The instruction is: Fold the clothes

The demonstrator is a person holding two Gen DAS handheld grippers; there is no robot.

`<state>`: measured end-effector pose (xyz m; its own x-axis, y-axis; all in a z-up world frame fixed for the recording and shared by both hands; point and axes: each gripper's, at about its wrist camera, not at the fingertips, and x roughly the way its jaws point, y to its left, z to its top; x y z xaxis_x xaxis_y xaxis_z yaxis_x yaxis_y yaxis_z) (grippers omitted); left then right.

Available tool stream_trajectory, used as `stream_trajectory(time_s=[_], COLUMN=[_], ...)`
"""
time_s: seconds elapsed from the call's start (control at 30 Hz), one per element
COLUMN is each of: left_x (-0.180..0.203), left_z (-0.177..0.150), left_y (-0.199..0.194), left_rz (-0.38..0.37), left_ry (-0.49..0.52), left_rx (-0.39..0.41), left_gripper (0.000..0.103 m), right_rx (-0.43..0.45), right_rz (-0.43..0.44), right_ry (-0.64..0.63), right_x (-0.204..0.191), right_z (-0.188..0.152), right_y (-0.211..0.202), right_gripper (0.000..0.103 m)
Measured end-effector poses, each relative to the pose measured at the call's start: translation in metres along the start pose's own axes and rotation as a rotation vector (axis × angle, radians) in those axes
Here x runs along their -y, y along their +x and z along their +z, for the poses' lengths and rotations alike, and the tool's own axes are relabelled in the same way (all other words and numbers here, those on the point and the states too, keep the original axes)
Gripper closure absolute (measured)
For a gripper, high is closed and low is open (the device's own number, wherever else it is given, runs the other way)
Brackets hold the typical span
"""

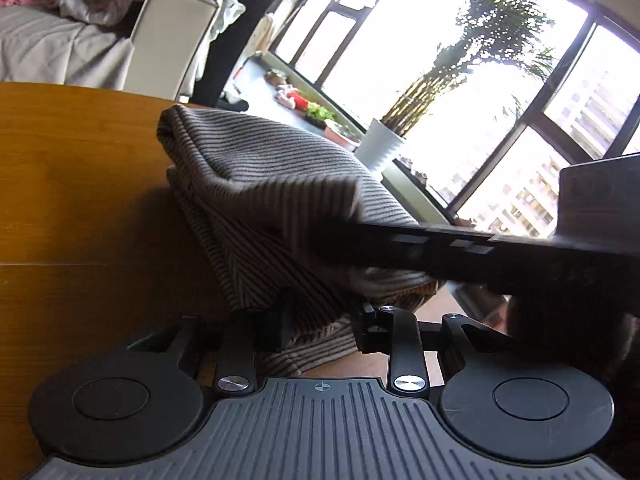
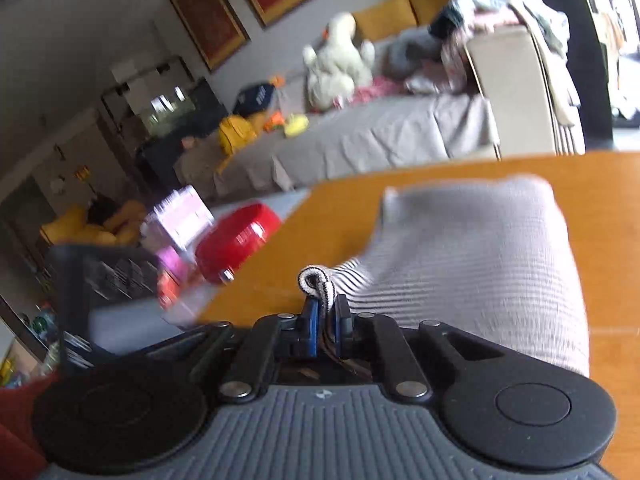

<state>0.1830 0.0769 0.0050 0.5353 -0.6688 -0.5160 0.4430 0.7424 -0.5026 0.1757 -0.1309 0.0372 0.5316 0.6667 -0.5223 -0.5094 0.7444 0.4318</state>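
Note:
A grey garment with thin dark stripes (image 1: 260, 184) lies bunched on the wooden table (image 1: 80, 184). In the left wrist view a thick fold of it fills the gap between my left gripper's (image 1: 324, 328) fingers, which are closed on it. The right gripper's dark body (image 1: 480, 252) reaches in from the right, its tip at the cloth's raised part. In the right wrist view my right gripper (image 2: 324, 304) is shut on a rolled hem (image 2: 316, 280) of the striped garment (image 2: 480, 264), which drapes to the right over the table (image 2: 320, 220).
A grey sofa (image 2: 380, 136) with a plush toy (image 2: 340, 60) and piled laundry stands beyond the table's far edge. A red round object (image 2: 236, 236) and toys sit on the floor to the left. Large windows and a potted plant (image 1: 380, 144) lie behind the table.

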Motion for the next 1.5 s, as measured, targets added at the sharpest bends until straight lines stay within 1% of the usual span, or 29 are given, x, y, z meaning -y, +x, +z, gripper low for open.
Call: stream_trajectory(time_s=[0.03,0.07,0.13,0.17,0.23,0.3,0.4,0.47,0.57,0.6,0.63,0.67,0.7,0.73,0.77,0.8,0.83,0.9,0.97,1.0,1.03,1.07,1.1,1.23,1.5], left_x=[-0.003,-0.007,-0.014,-0.017,-0.028,-0.033,-0.017,-0.003,0.005,0.004,-0.001,-0.006,-0.010,-0.013,-0.017,-0.018,-0.018,-0.019,-0.018,-0.018,-0.018,-0.018,-0.017,-0.015,-0.014], left_z=[-0.001,-0.002,-0.004,-0.005,0.001,0.015,0.047,0.065,0.077,0.078,0.074,0.070,0.068,0.067,0.067,0.067,0.067,0.067,0.065,0.065,0.064,0.064,0.063,0.062,0.059], left_y=[-0.005,-0.011,-0.022,-0.027,-0.043,-0.056,-0.057,-0.041,0.005,0.020,0.034,0.048,0.051,0.052,0.050,0.050,0.050,0.049,0.049,0.048,0.048,0.048,0.047,0.047,0.044], left_rz=[0.012,0.024,0.048,0.060,0.096,0.089,0.047,0.012,-0.004,0.013,0.034,0.054,0.049,0.039,0.029,0.028,0.028,0.030,0.034,0.034,0.033,0.035,0.039,0.046,0.043], left_ry=[0.005,0.010,0.021,0.026,-0.015,-0.056,-0.029,0.002,0.012,0.013,0.009,0.005,-0.004,-0.014,-0.034,-0.036,-0.034,-0.029,-0.027,-0.026,-0.025,-0.025,-0.022,-0.009,-0.010], left_rx=[-0.005,-0.011,-0.021,-0.027,0.008,0.064,0.137,0.153,0.082,0.048,0.017,-0.012,-0.012,-0.006,-0.005,-0.006,-0.008,-0.010,-0.009,-0.009,-0.009,-0.009,-0.010,-0.006,0.005], left_gripper=[0.068,0.060,0.050,0.050,0.051,0.051,0.051,0.051,0.052,0.053,0.057,0.062,0.062,0.062,0.062,0.062,0.062,0.062,0.062,0.062,0.062,0.062,0.062,0.062,0.062], right_rx=[-0.012,-0.013,-0.004,-0.002,-0.005,-0.009,-0.010,-0.002,0.011,0.022,0.034,0.049,0.073,0.100,0.135,0.173,0.212,0.229,0.170,0.115,0.074,0.073,0.084,0.054,0.054], right_rz=[-0.005,-0.006,-0.011,-0.021,-0.052,-0.084,-0.129,-0.158,-0.201,-0.210,-0.216,-0.198,-0.181,-0.168,-0.173,-0.186,-0.199,-0.252,-0.376,-0.435,-0.478,-0.495,-0.503,-0.506,-0.485], right_ry=[0.007,0.014,0.000,-0.021,-0.099,-0.179,-0.285,-0.339,-0.415,-0.433,-0.448,-0.442,-0.430,-0.419,-0.417,-0.419,-0.421,-0.409,-0.414,-0.423,-0.449,-0.475,-0.497,-0.500,-0.379], right_x=[0.002,0.005,0.004,0.001,-0.008,-0.018,-0.035,-0.043,-0.053,-0.056,-0.059,-0.060,-0.060,-0.060,-0.060,-0.060,-0.060,-0.057,-0.052,-0.047,-0.045,-0.046,-0.049,-0.051,-0.043], right_z=[-0.006,-0.009,-0.014,-0.016,-0.024,-0.032,-0.041,-0.046,-0.053,-0.053,-0.054,-0.051,-0.048,-0.046,-0.044,-0.043,-0.041,-0.039,-0.044,-0.049,-0.057,-0.064,-0.069,-0.068,-0.063], right_y=[0.003,0.004,-0.001,-0.003,-0.005,-0.005,-0.002,0.000,-0.002,-0.007,-0.013,-0.023,-0.034,-0.044,-0.050,-0.055,-0.060,-0.054,-0.029,-0.015,-0.002,0.002,0.003,0.003,-0.003], right_gripper=[0.095,0.095,0.095,0.095,0.095,0.095,0.095,0.095,0.094,0.094,0.089,0.077,0.067,0.037,0.009,0.002,0.000,0.000,0.000,0.000,0.000,0.000,0.000,0.000,0.000])
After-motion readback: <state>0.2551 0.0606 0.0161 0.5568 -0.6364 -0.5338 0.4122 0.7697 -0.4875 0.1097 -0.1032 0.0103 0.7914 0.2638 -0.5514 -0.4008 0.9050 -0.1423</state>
